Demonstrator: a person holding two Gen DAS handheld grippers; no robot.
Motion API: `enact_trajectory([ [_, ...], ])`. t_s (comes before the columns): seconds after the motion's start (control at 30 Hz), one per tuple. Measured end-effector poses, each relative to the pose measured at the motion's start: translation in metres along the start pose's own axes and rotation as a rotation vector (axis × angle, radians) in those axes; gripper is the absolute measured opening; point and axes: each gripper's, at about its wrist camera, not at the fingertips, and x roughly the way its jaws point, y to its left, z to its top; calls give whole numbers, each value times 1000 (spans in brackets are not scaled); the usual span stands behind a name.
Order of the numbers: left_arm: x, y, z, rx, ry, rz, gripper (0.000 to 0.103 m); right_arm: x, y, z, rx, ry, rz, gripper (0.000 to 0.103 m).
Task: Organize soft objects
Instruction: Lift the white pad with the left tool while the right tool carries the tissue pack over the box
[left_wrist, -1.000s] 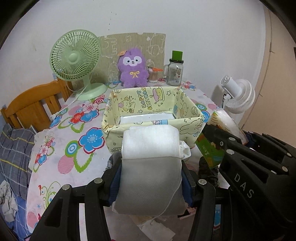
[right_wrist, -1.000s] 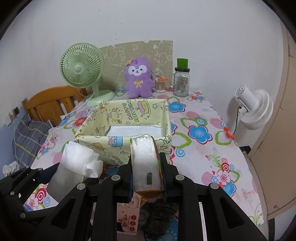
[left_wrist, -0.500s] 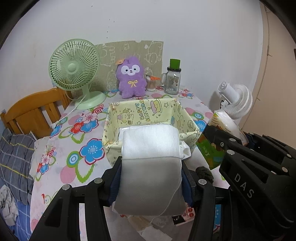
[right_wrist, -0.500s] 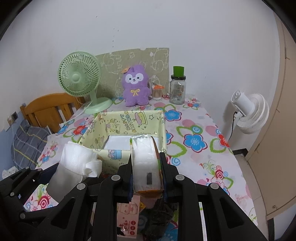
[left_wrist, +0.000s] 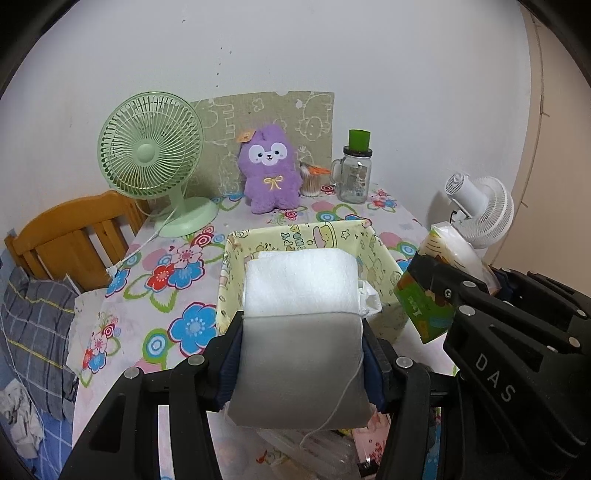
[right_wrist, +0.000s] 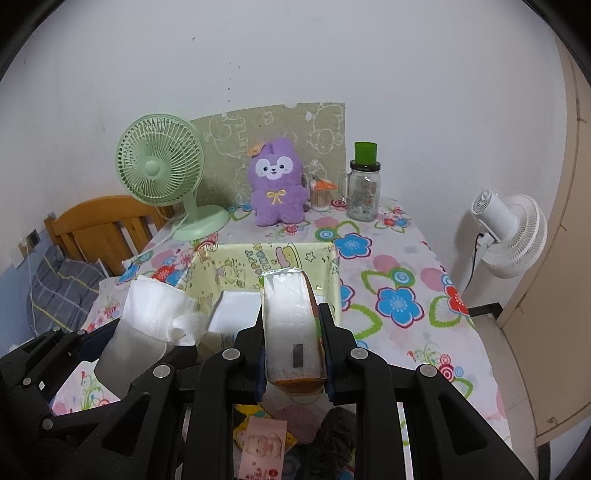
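My left gripper (left_wrist: 301, 332) is shut on a soft white pack (left_wrist: 301, 291) in a clear wrapper, held across its width. My right gripper (right_wrist: 291, 332) is shut on a narrow tissue pack (right_wrist: 286, 302) with an orange and green wrapper. Both packs hang just in front of and above a yellow cartoon-print fabric box (right_wrist: 266, 258) on the floral tablecloth. A flat white item (right_wrist: 236, 306) lies inside the box. In the left wrist view the right gripper's tissue pack (left_wrist: 447, 254) shows at the right. In the right wrist view the white pack (right_wrist: 147, 317) shows at the left.
At the back of the table stand a green fan (left_wrist: 151, 166), a purple plush (left_wrist: 271, 170), a cotton swab tub (left_wrist: 310, 181) and a glass jar (left_wrist: 354, 170). A wooden chair (left_wrist: 74, 236) is on the left, a white fan (right_wrist: 509, 232) on the right. A pink packet (right_wrist: 262, 450) lies below the grippers.
Both grippers have risen a little with their packs still held. The box and table sit lower in both views than before.
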Motion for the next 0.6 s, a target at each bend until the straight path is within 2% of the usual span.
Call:
enact_trajectory([
  [0.6,40,15,33,-23,24,-6,57,42,0,34,-2,9,1,26],
])
